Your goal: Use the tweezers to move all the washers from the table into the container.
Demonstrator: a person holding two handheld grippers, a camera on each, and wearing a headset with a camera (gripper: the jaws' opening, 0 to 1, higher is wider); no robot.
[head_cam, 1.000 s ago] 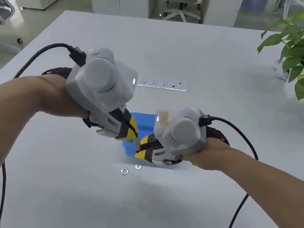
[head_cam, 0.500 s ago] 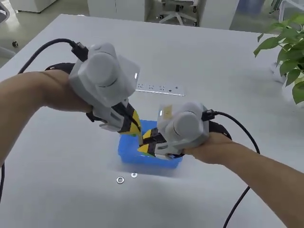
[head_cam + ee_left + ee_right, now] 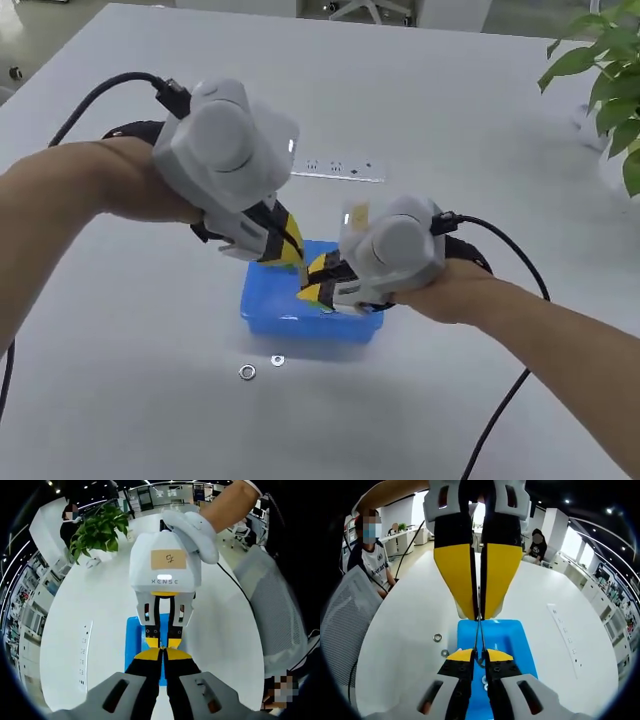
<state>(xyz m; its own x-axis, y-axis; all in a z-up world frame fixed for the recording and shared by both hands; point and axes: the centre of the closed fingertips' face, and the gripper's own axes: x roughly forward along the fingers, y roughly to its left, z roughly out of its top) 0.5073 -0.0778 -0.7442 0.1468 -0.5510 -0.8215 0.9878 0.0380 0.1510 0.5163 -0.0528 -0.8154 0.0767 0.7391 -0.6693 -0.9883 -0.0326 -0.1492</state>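
Head view, centre: the left gripper and right gripper meet tip to tip above the blue container. The left comes in from the upper left, the right from the right. In the right gripper view, the left gripper's yellow jaws descend from the top, closed on the upper end of the tweezers. The thin arms of the tweezers run down over the container and pass between the right gripper's jaws. Those jaws stand narrowly apart on either side, and whether they press the tweezers cannot be told. Two washers lie on the table just below the container's near wall, close together and apart from it. A power strip lies beyond the container. A plant stands at the upper right.
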